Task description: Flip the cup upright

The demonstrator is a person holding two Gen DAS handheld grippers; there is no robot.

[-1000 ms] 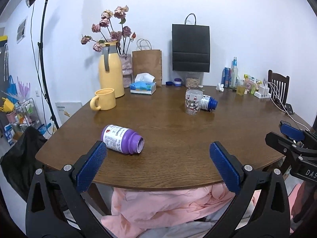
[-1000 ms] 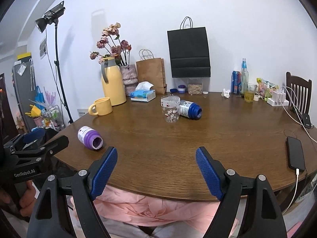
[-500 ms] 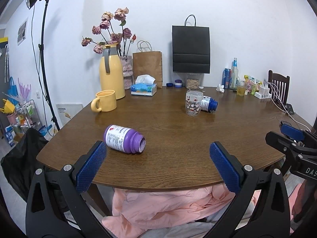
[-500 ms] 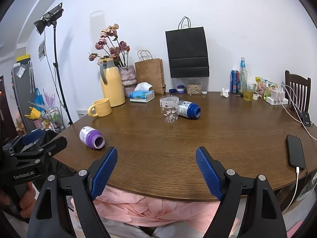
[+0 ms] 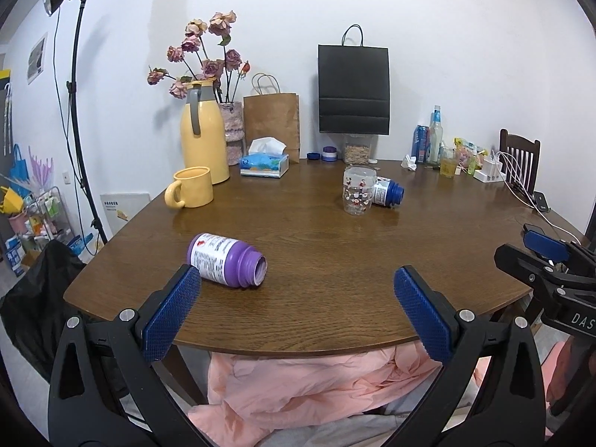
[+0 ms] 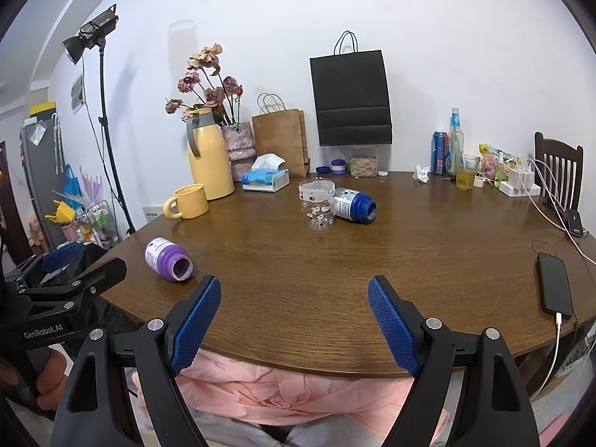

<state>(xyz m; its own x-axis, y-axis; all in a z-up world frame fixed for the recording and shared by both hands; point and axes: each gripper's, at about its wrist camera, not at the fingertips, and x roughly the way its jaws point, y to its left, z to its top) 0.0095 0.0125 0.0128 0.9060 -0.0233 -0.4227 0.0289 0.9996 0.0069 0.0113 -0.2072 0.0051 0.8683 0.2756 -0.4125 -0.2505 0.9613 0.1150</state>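
A clear patterned cup [image 5: 358,190] stands on the round wooden table [image 5: 320,298] past its middle, wider end on the wood; it also shows in the right wrist view [image 6: 317,205]. A blue bottle [image 5: 387,193] lies on its side touching it [image 6: 353,204]. A purple bottle [image 5: 225,260] lies on its side near the front left [image 6: 169,259], mouth open. My left gripper [image 5: 294,309] is open and empty at the table's near edge, its left pad close to the purple bottle. My right gripper [image 6: 294,316] is open and empty at the near edge.
A yellow mug [image 5: 192,188], yellow thermos [image 5: 204,134], tissue box [image 5: 264,164], flowers and paper bags stand at the back left. Bottles, a glass and chargers crowd the back right. A phone [image 6: 554,285] lies at the right edge. Pink cloth [image 5: 320,383] hangs under the table.
Both grippers have shifted slightly; the table's contents sit a little differently in view. Nothing on the table has moved and both grippers stay open.
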